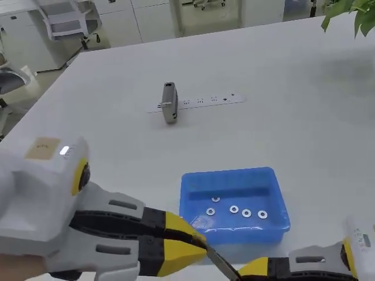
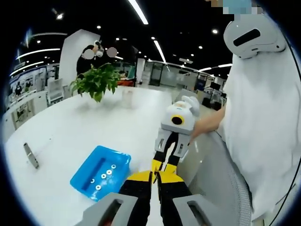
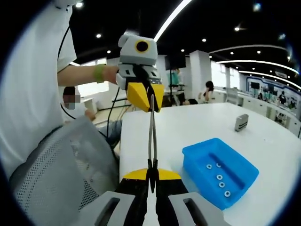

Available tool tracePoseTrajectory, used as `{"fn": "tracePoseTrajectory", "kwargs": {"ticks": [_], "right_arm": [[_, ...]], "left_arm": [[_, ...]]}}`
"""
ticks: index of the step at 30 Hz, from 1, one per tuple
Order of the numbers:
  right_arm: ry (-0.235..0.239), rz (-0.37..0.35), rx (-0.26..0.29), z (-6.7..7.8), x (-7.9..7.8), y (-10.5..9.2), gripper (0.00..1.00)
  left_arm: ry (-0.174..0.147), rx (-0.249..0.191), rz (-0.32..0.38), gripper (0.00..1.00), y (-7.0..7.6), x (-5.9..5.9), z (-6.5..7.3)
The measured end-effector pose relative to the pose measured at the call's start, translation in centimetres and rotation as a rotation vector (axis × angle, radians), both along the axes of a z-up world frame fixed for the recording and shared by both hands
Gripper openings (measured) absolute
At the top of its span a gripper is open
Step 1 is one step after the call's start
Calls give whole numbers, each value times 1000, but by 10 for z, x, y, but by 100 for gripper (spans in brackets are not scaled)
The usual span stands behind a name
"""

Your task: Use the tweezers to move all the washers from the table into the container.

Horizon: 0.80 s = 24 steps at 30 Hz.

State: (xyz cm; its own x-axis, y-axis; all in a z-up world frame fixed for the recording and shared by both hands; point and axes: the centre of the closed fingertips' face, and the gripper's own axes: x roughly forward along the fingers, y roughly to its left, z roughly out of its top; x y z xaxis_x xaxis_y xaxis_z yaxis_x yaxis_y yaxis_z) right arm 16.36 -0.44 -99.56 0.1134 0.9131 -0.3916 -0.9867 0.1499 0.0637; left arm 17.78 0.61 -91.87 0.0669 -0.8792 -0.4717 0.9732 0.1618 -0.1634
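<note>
Both grippers pinch the slim metal tweezers: left gripper clamps one end, right gripper the other. Five small silver washers lie inside the blue plastic container. For a handover, we release one side only once the other grip is firm.

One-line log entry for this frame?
left hand-held gripper: shut on thin metal tweezers | right hand-held gripper: shut on same tweezers | blue rectangular plastic container: five small metal ring washers inside
</note>
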Motion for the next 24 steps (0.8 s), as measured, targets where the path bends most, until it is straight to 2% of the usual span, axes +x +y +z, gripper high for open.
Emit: {"fn": "tracePoseTrajectory", "kwargs": {"ticks": [4,5,6,7,9,10,12,13,16,19,21,24], "right_arm": [[2,4,-23,-5,0,-2,1],[-1,-1,-35,-7,1,-3,1],[1,-9,-47,-10,3,-3,1],[14,-22,-69,-15,5,-5,1],[57,-41,-114,-27,8,-10,2],[48,-45,-139,-32,10,-13,2],[30,-19,-211,-44,8,-18,2],[16,-14,-236,-48,9,-19,2],[-7,16,-318,-62,8,-25,3],[-16,16,-366,-74,9,-28,4],[2,14,-383,-81,8,-29,5],[18,25,-411,-88,5,-30,6]], "left_arm": [[-9,37,-31,0,1,-4,-5],[-50,64,-33,0,2,-1,-9],[-55,73,-48,0,2,-4,-11],[-34,94,-63,0,1,-9,-16],[-97,174,-83,0,3,-6,-30],[-81,190,-96,0,1,-9,-36],[-101,247,-100,0,-1,-7,-49],[-96,263,-113,0,-1,-9,-54],[-109,355,-132,0,1,-8,-75],[-110,400,-139,0,0,-9,-92],[-107,438,-141,0,3,-8,-104],[-91,470,-161,0,5,-9,-117]]}}
